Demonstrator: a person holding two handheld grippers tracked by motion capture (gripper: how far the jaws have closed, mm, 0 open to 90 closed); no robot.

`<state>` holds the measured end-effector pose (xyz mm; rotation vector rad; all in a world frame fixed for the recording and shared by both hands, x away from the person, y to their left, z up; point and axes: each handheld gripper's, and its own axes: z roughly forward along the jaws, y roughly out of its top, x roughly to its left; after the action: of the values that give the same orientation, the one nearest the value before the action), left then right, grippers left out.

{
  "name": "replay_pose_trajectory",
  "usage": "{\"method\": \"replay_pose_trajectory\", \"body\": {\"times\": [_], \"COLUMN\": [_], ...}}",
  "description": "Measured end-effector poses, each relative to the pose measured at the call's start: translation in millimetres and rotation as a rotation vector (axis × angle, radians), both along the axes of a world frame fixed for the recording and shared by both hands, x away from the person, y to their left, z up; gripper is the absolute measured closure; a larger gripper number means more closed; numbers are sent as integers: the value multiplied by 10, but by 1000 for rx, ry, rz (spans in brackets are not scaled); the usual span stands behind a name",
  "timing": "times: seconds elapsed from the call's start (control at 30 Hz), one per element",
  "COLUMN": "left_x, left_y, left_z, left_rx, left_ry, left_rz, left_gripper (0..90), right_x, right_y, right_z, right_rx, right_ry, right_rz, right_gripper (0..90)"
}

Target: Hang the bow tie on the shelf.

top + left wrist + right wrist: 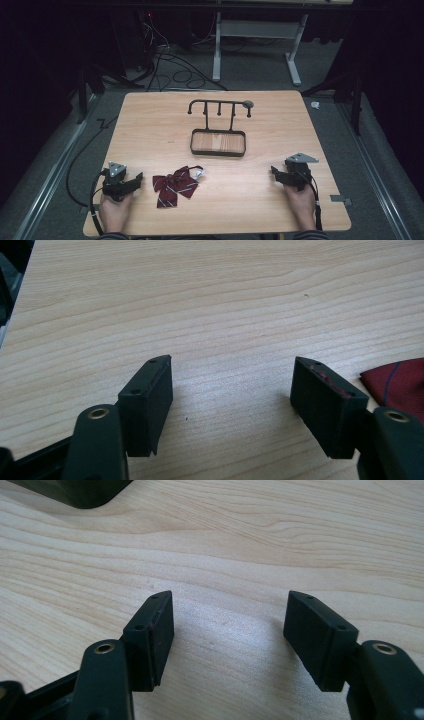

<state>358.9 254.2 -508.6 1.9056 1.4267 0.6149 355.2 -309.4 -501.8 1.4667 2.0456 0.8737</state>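
1. Dark red bow tie with thin pale stripes (175,186): flat on the light wooden table (150,125), nearer the front edge than the black wire stand with hooks and a tray base (218,131), to its left.
2. Left gripper (134,181): just left of the bow tie, well apart from the stand; not touching the cloth.
3. Left gripper, own view (232,390): jaws spread wide, bare wood between; bow tie corner (397,385) beyond the right-hand jaw.
4. Right gripper (276,173): right of the bow tie, well apart from it, in front of the stand.
5. Right gripper, own view (230,625): jaws spread wide, holding nothing; stand's tray corner (80,492) at upper left.
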Motion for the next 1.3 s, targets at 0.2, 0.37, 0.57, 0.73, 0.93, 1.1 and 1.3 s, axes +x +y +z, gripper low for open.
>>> {"method": "replay_pose_trajectory", "body": {"times": [0.2,0.37,0.57,0.73,0.93,1.1,1.3], "left_x": [1,1,-2,-5,4,0,-39], "left_y": [-1,0,0,-3,-20,-14,-44], "left_z": [-1,0,1,2,8,30,134], "left_rx": [0,-1,-2,2,4,-24,-57], "left_ry": [0,1,2,1,8,11,-4], "left_rz": [-1,-3,-3,-7,-1,-4,-24], "left_gripper": [334,330,330,328,319,334,339], "right_x": [0,-1,-2,-3,-2,-2,-1], "right_y": [1,1,3,2,-3,1,2], "right_z": [0,0,0,0,1,0,-1], "right_rx": [0,0,-1,-2,-1,1,1], "right_ry": [0,0,0,1,1,2,0], "right_rz": [-1,0,0,-1,2,0,0], "right_gripper": [378,376,376,376,374,372,372]}}
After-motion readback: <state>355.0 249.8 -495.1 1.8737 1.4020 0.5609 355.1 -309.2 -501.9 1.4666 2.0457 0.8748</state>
